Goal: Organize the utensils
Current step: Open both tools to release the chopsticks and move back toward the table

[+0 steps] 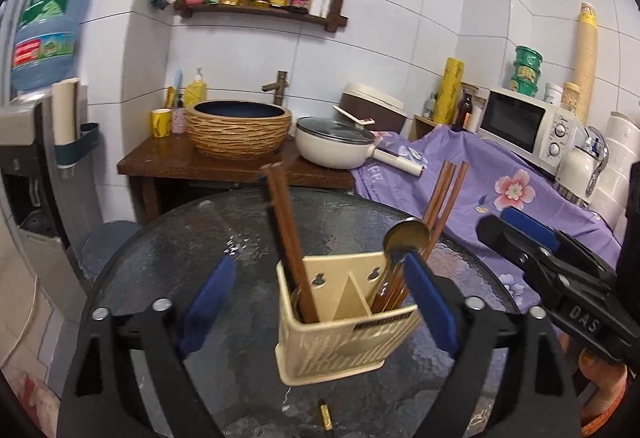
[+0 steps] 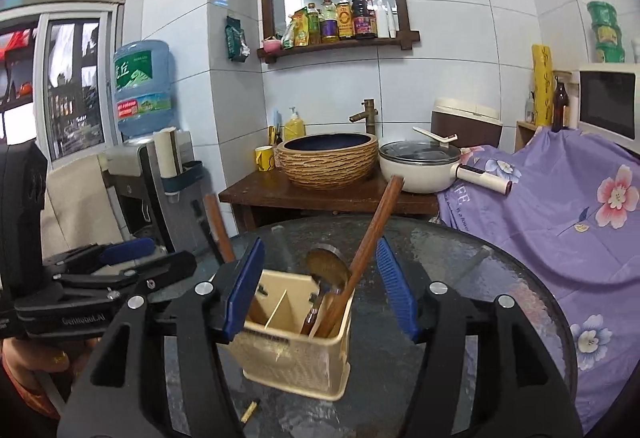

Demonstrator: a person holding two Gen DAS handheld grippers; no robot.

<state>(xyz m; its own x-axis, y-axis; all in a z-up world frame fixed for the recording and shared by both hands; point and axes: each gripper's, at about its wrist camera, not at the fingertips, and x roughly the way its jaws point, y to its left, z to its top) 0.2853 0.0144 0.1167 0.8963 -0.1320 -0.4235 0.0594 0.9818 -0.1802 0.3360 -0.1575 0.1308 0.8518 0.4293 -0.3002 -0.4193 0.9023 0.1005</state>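
- blue pads line both claws; the left claw (image 1: 320, 300) stands spread wide, released, with the cream holder (image 1: 344, 334) between its fingers and a clear gap at its left pad.
- the right claw (image 2: 320, 292) is also parted; its left pad sits right at the holder's (image 2: 296, 354) near left corner, though i cannot tell if it touches, and its right pad is apart from the holder.
- the holder stands upright on the dark glass table (image 1: 168, 250), split into two compartments.
- brown chopsticks (image 1: 286, 234) lean in the left compartment; a metal spoon (image 1: 404, 238) and more chopsticks (image 1: 440, 197) stand in the right one.
- a small gold piece (image 1: 325, 414) lies on the glass near the holder.
- far behind, a woven basin (image 1: 240, 129) and a white pot (image 1: 336, 141) sit on a wooden counter (image 1: 168, 161).
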